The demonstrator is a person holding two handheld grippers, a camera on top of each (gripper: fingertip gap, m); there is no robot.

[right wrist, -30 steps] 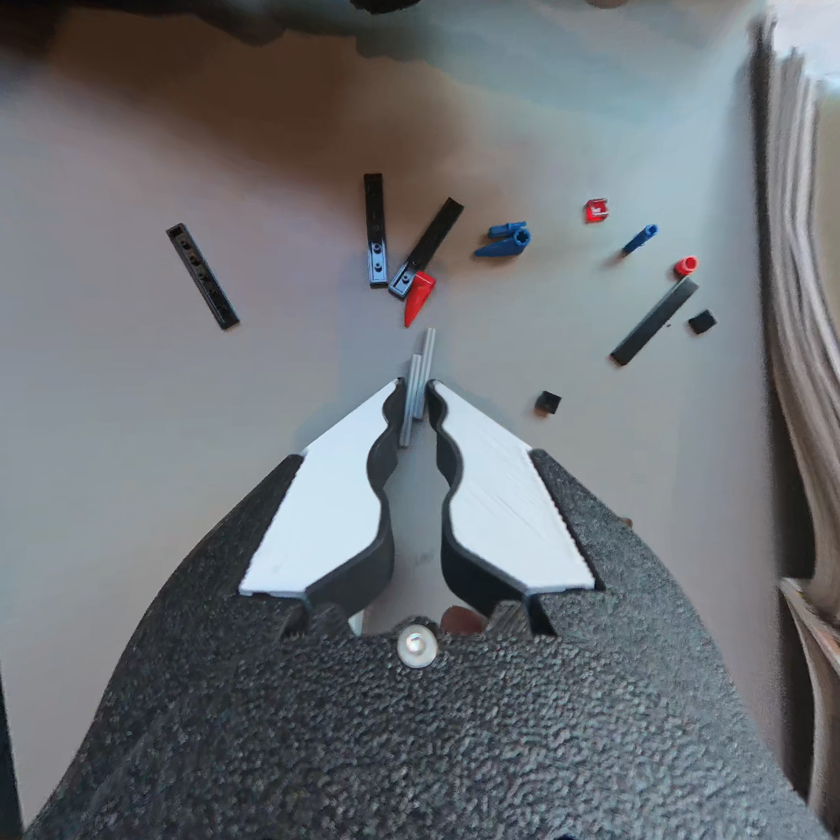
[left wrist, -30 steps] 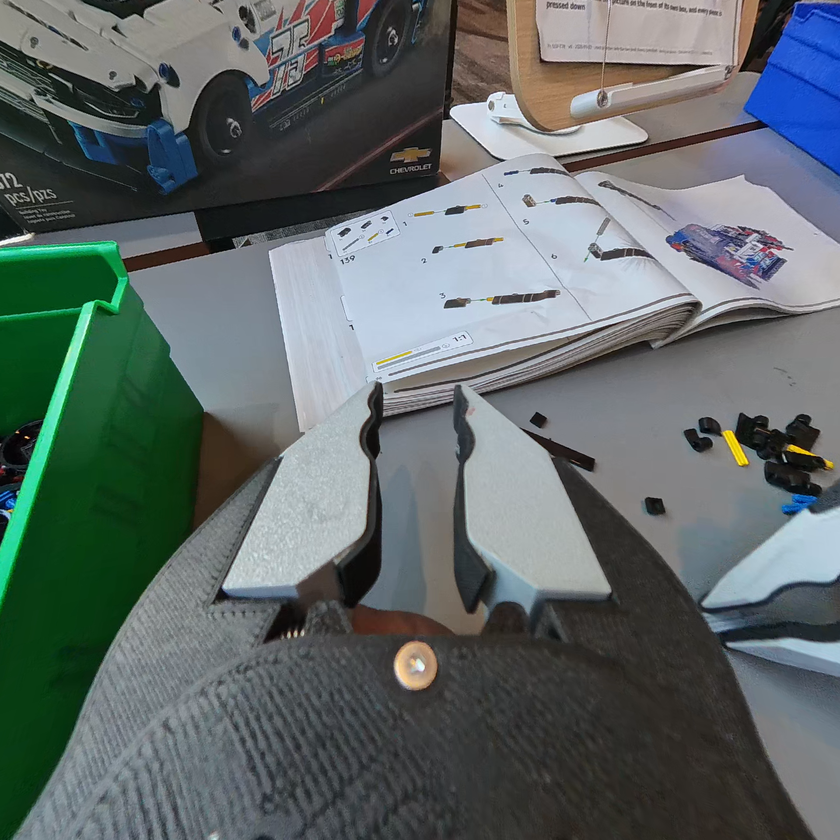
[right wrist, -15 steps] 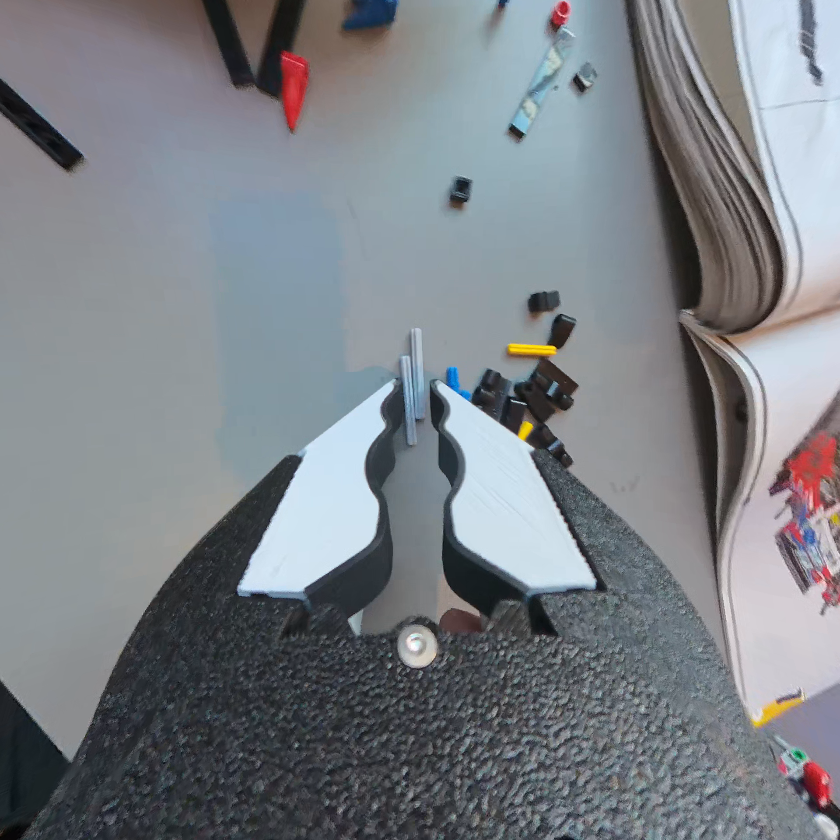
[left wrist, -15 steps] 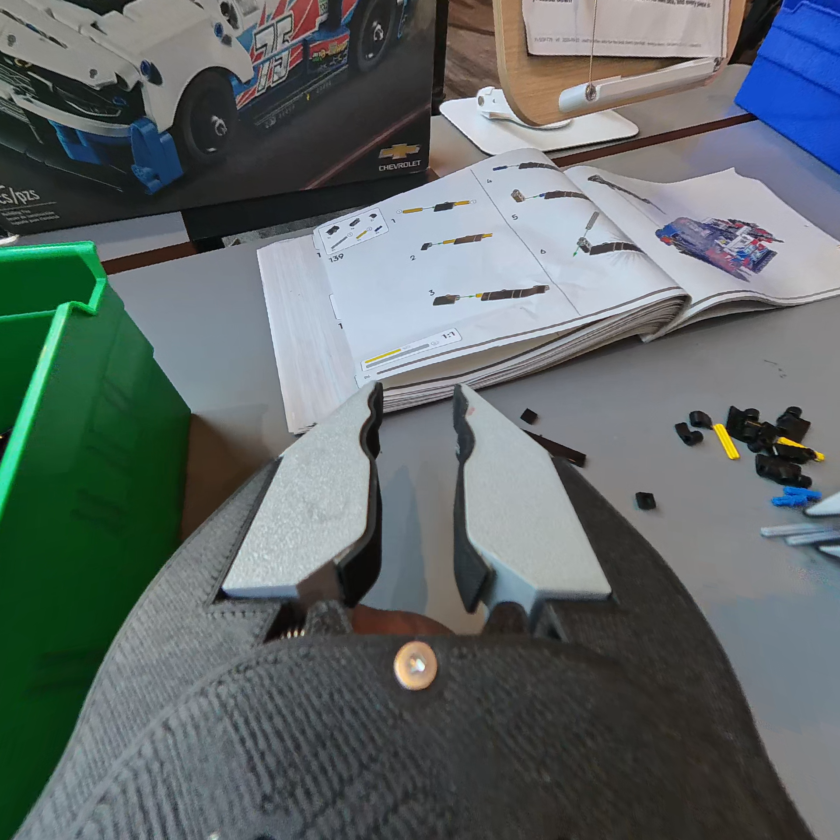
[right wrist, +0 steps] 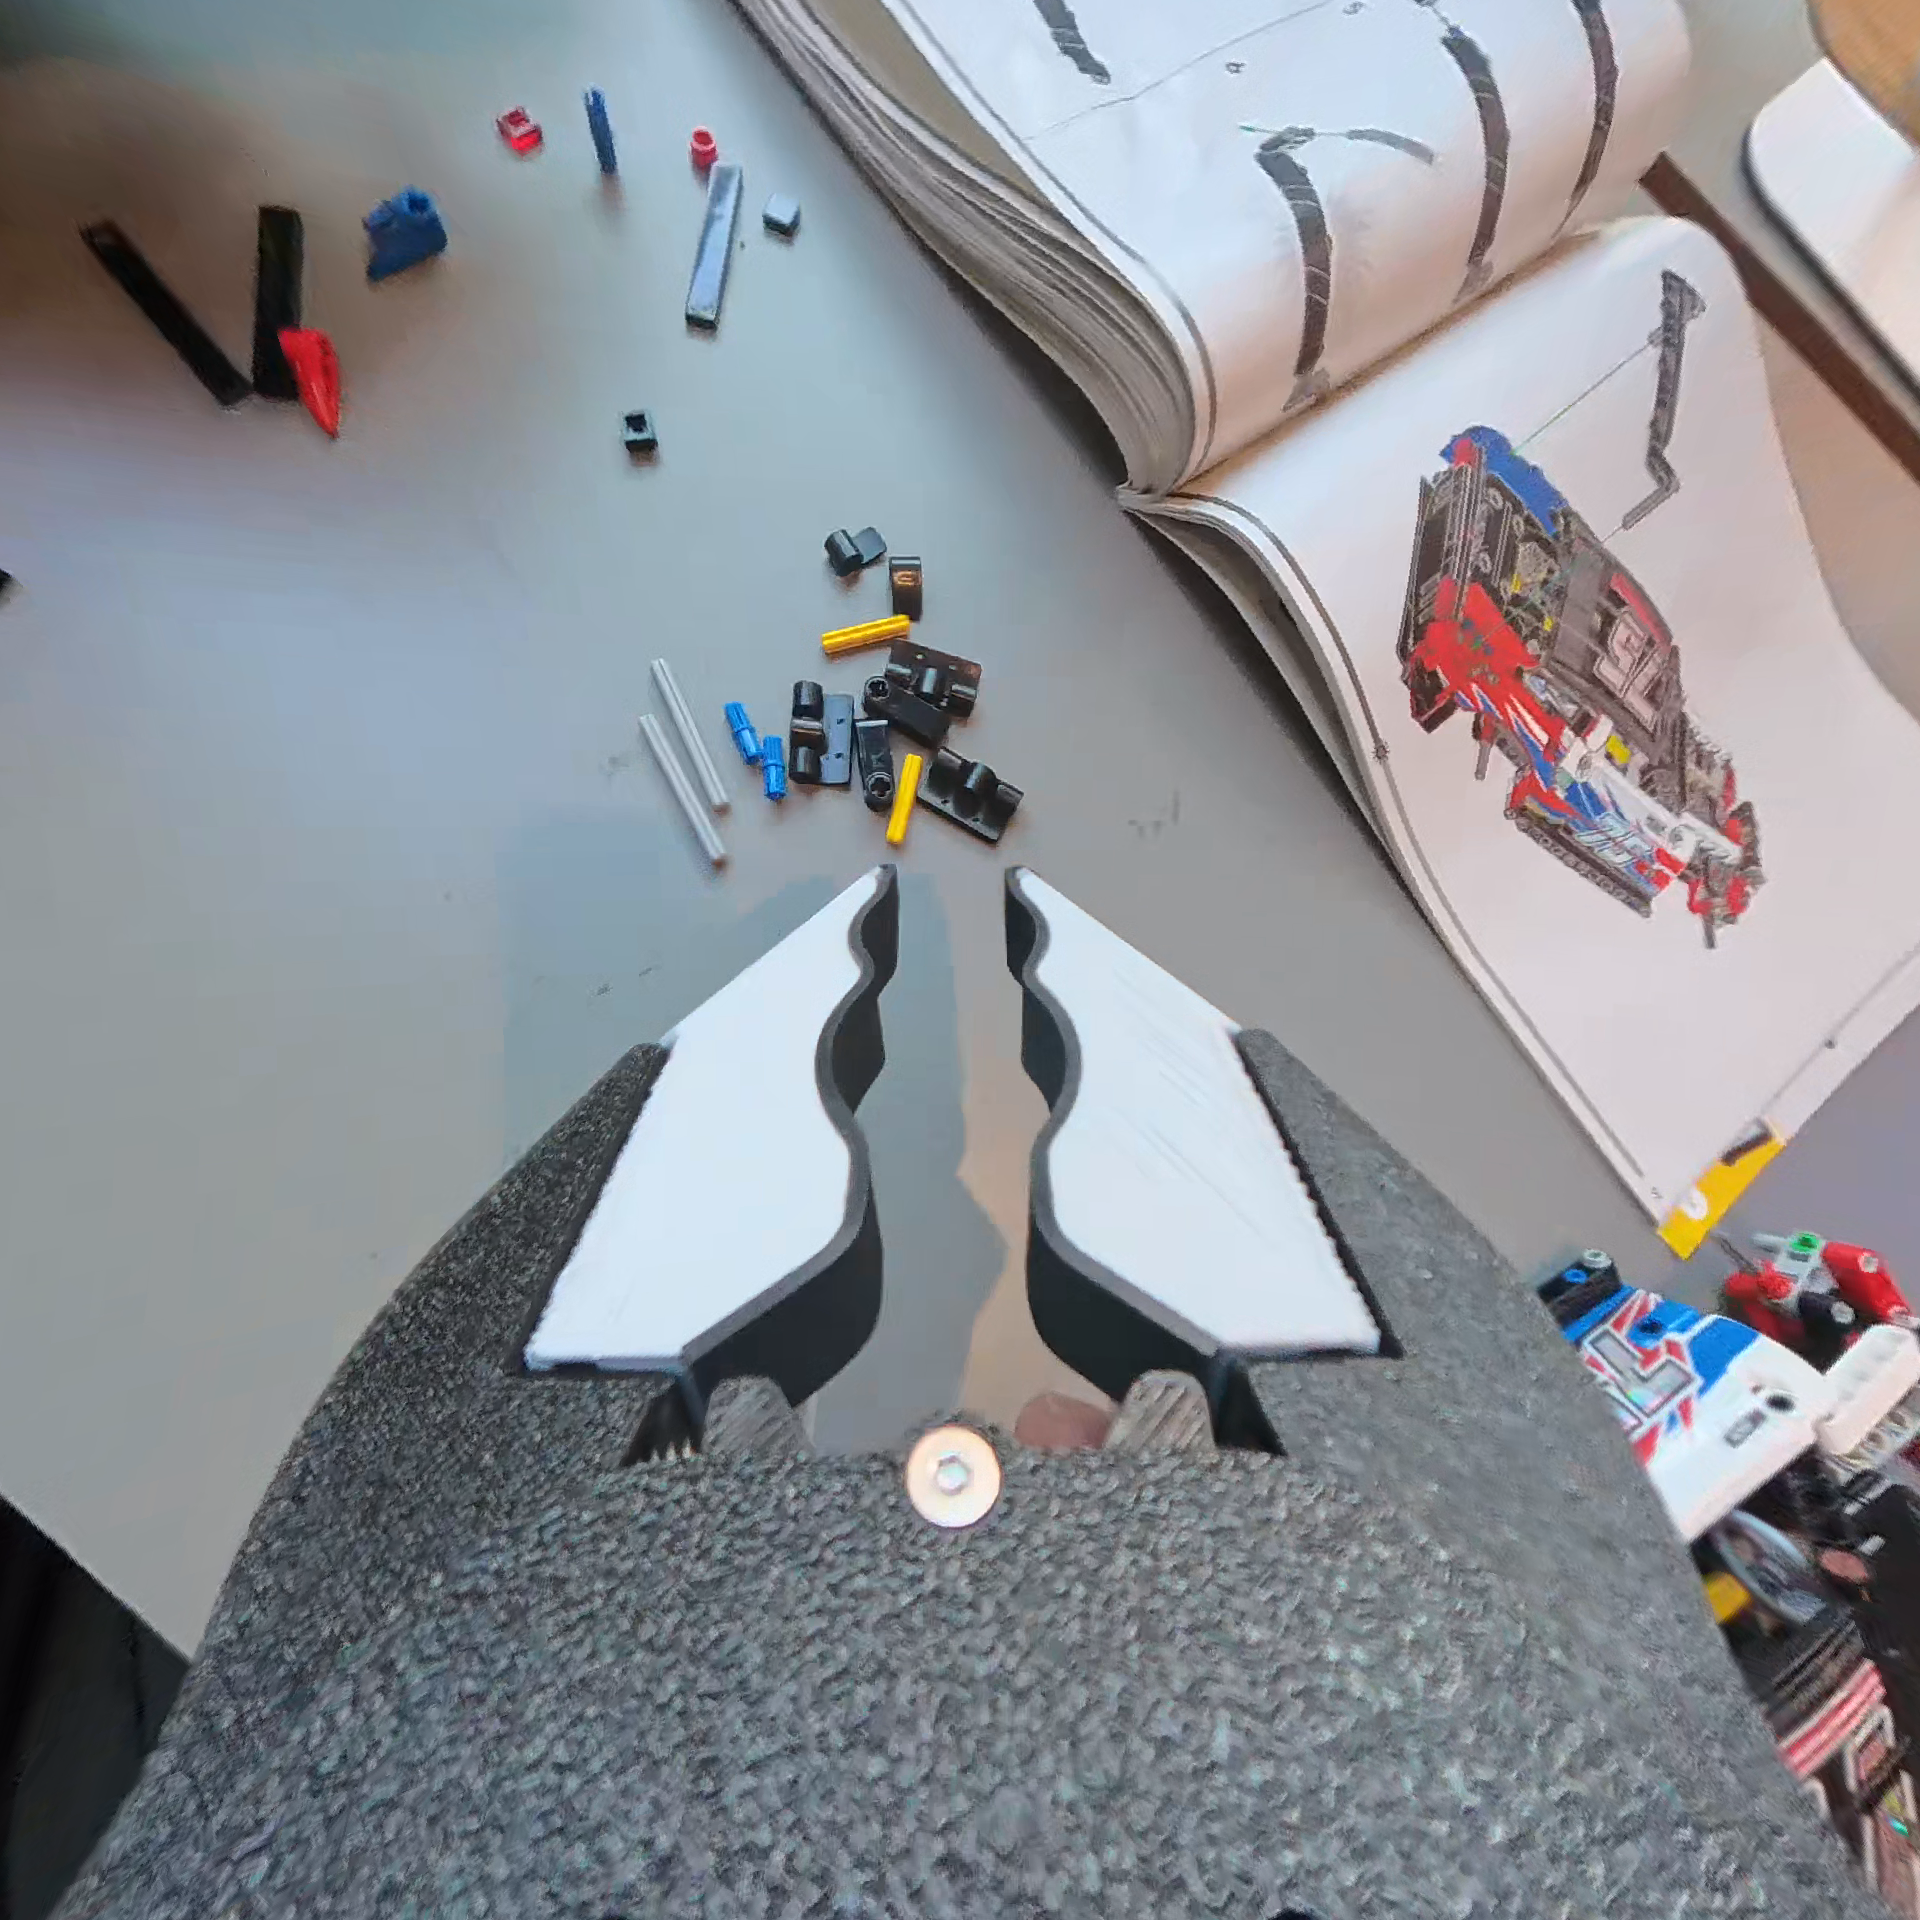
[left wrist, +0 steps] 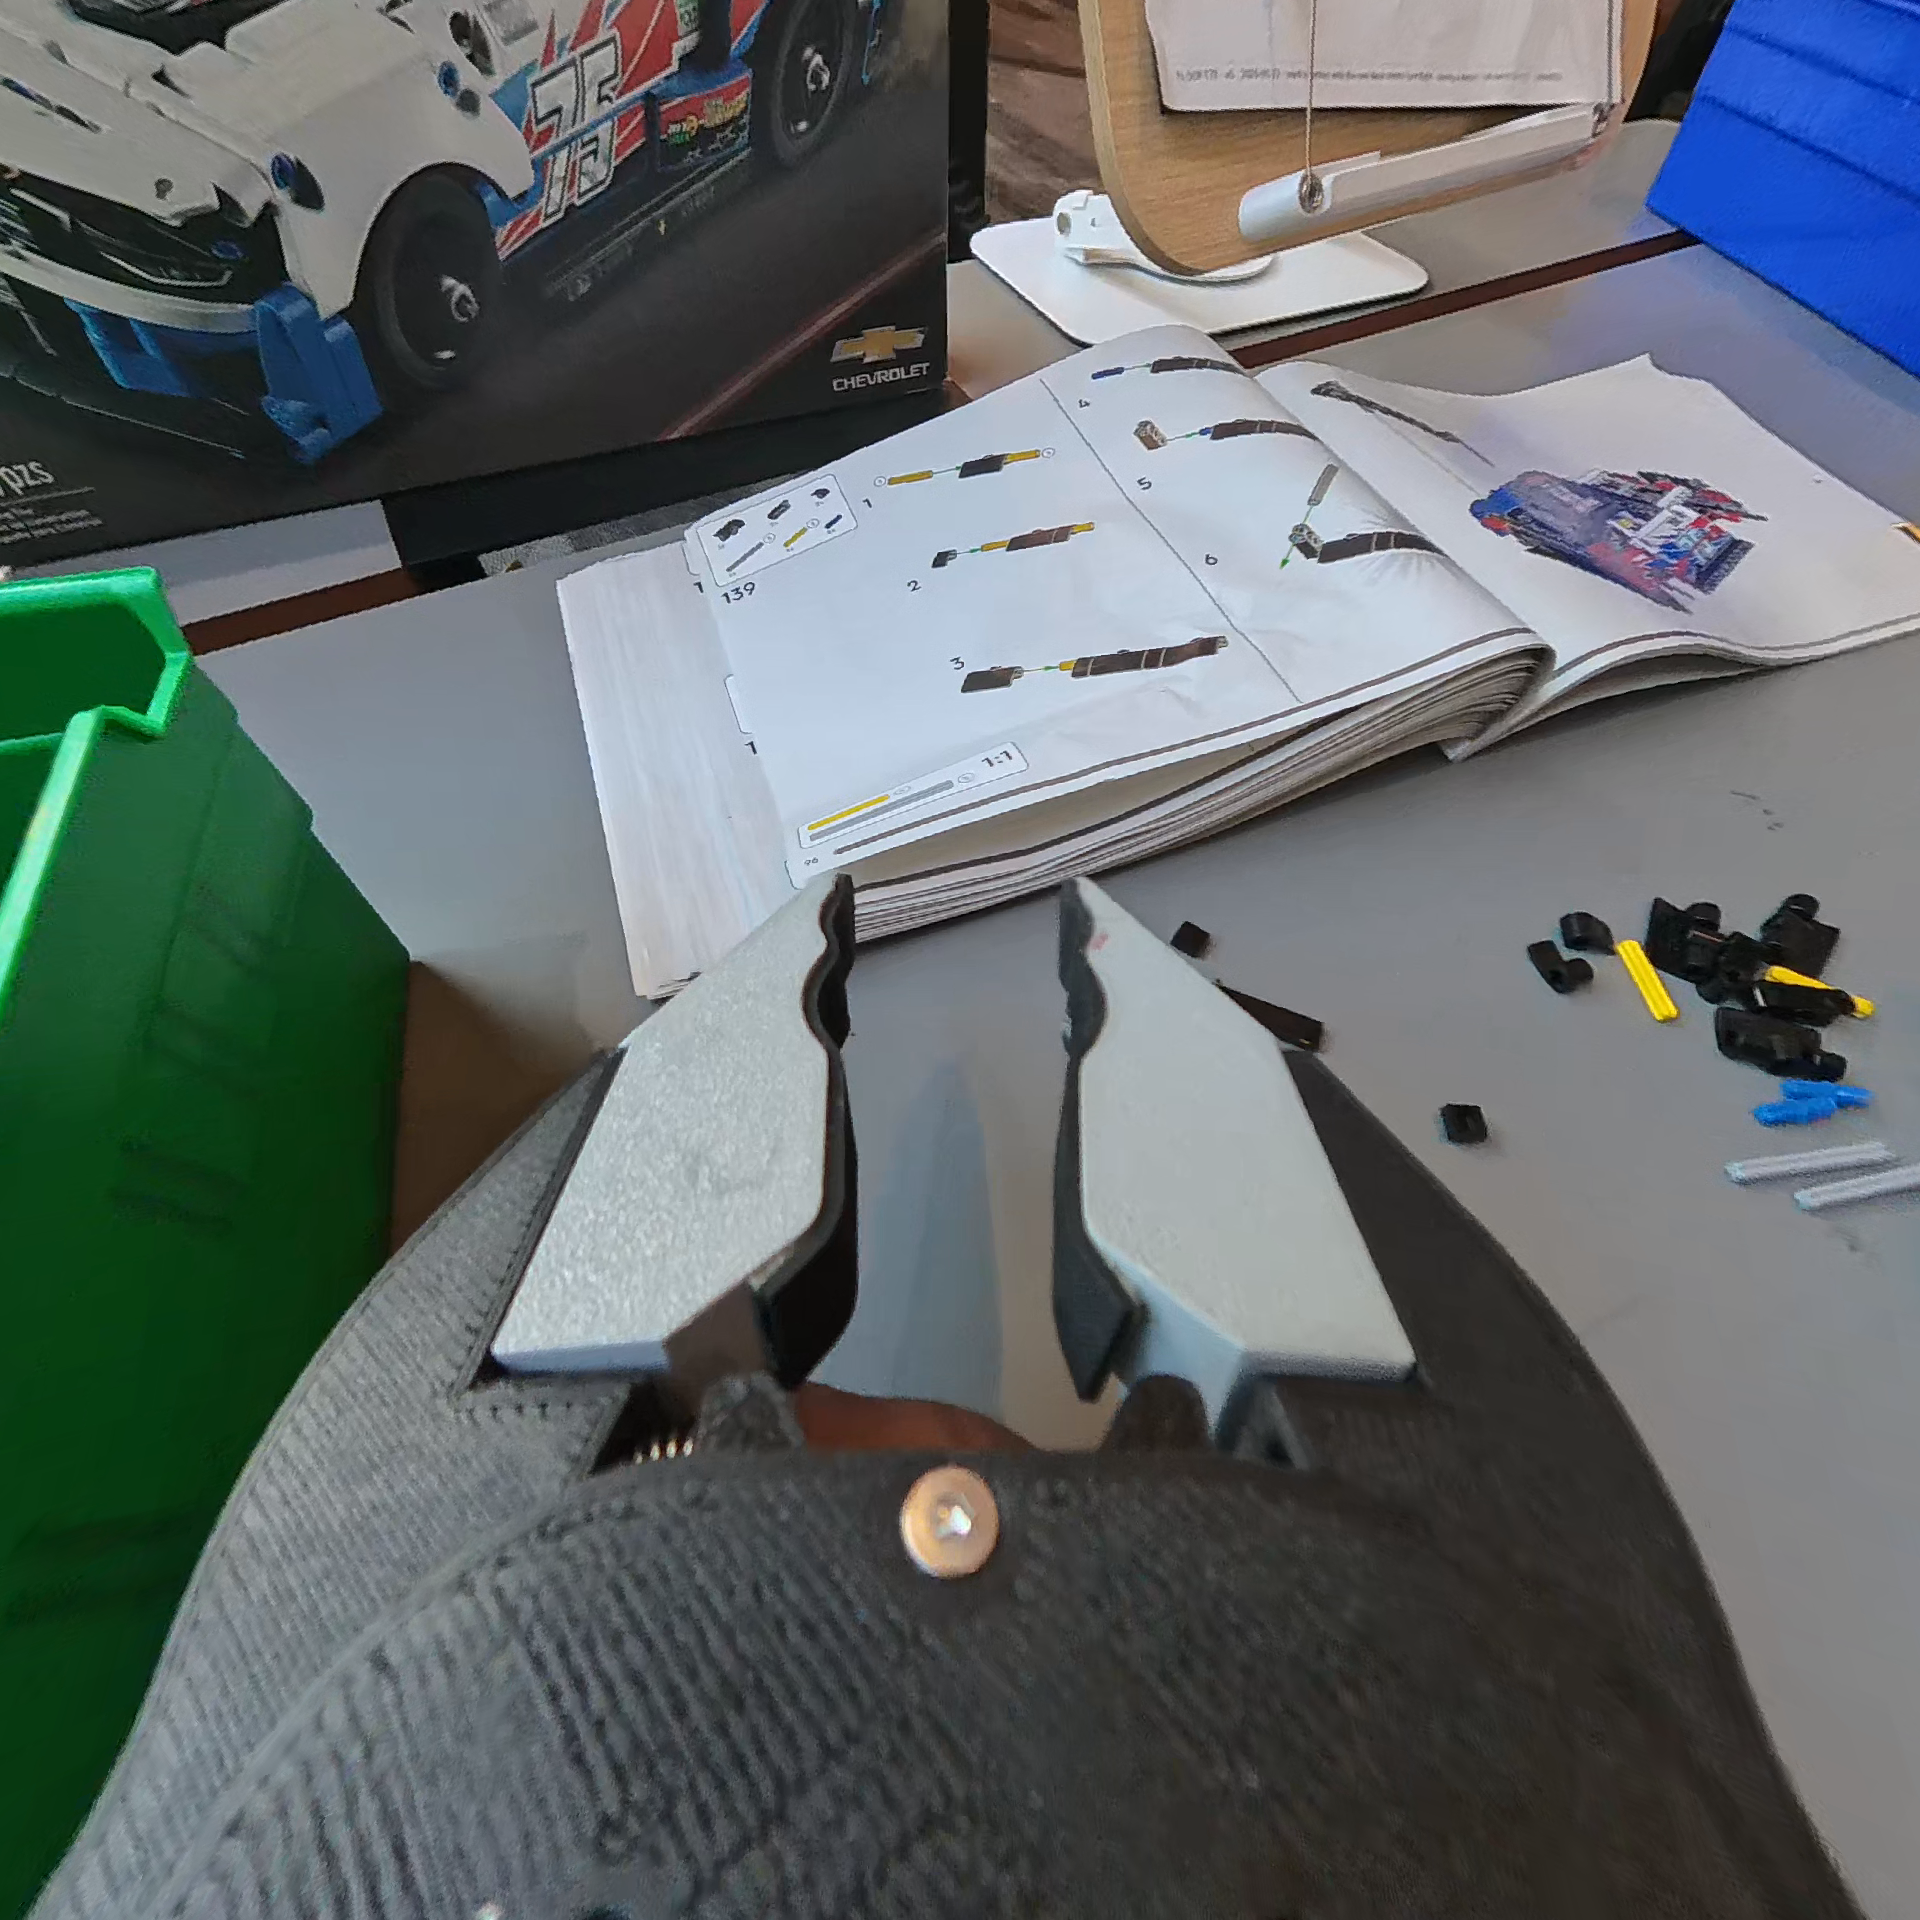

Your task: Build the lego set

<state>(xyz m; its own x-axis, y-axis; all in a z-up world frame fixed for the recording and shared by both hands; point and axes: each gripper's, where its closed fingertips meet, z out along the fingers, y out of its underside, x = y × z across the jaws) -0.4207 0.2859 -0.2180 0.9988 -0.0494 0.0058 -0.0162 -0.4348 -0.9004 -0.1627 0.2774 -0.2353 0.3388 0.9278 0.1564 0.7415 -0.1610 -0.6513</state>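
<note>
Up close, line by line:
Right tool (right wrist: 951, 873): released, jaws parted and empty, hanging just short of the pile of small parts.
Left tool (left wrist: 956, 904): released too, nothing between its jaws, aimed at the near edge of the booklet.
Grey axles (right wrist: 686, 774): two thin rods lying side by side on the worktop (right wrist: 312, 831), just left of the pile; light, stiff and smooth, likely to roll, so best pinched across the middle.
Blue pins (right wrist: 756, 748): tiny, next to the axles; easy to flick away, best gripped around the barrel.
Black connectors (right wrist: 914, 727): a loose heap with two yellow axles (right wrist: 864, 634) among them; hard plastic, light, best lifted one at a time by the flat sides.
Part-built car (right wrist: 1725, 1382): at the right edge, near the right tool; looks fragile at its joints.
Instruction booklet (left wrist: 1091, 623): open beyond the pile, thick and floppy; printed steps and numbers show, which I leave unread.
Green bin (left wrist: 156, 1039): left of the left tool.
Set box (left wrist: 468, 229): standing behind the booklet, car picture with printed markings and a maker's emblem.
</note>
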